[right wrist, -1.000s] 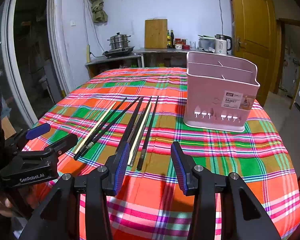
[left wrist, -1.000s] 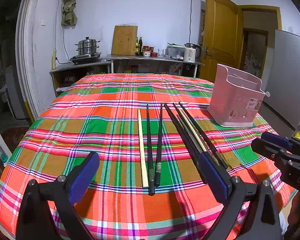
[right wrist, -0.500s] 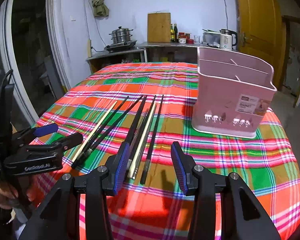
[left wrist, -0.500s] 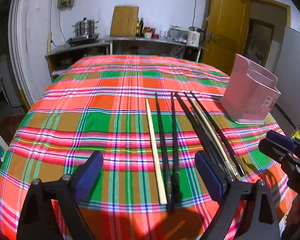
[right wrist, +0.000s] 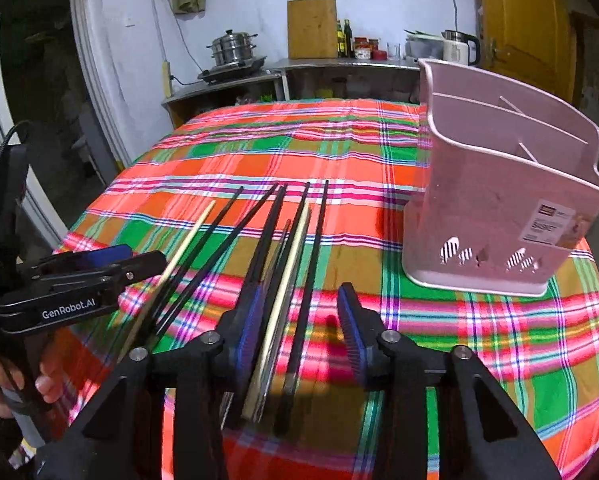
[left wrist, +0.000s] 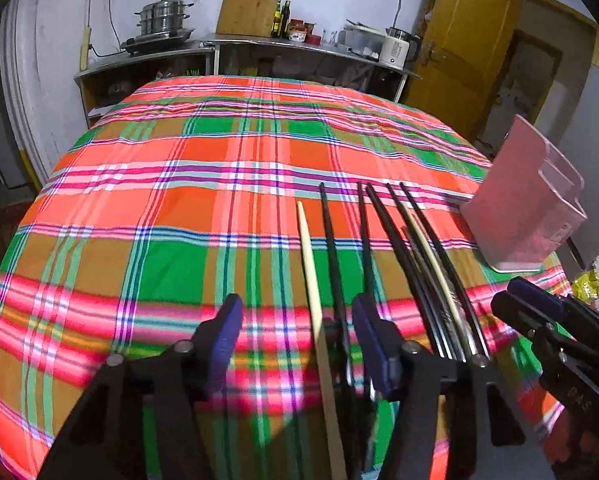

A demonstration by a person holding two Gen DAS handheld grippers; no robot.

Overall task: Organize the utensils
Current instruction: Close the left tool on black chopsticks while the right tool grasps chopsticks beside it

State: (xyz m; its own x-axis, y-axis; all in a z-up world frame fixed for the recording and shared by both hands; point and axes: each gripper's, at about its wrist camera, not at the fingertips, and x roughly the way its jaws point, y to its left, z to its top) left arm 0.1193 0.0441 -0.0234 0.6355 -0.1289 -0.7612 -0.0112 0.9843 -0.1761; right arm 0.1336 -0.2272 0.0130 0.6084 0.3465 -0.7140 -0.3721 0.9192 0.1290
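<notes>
Both grippers closing in, nothing pinched yet. Left gripper (left wrist: 297,334) half-narrowed around the pale wooden chopstick (left wrist: 308,256) and a black one; right gripper (right wrist: 297,320) fairly wide over the near ends of the right bundle. Pink plastic utensil basket (right wrist: 495,208) far right. Sticks are light, stiff and slick, so grip near the thick ends.

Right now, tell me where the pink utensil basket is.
The pink utensil basket stands upright on the plaid tablecloth, at the right of both views, just right of the row of chopsticks.
</notes>
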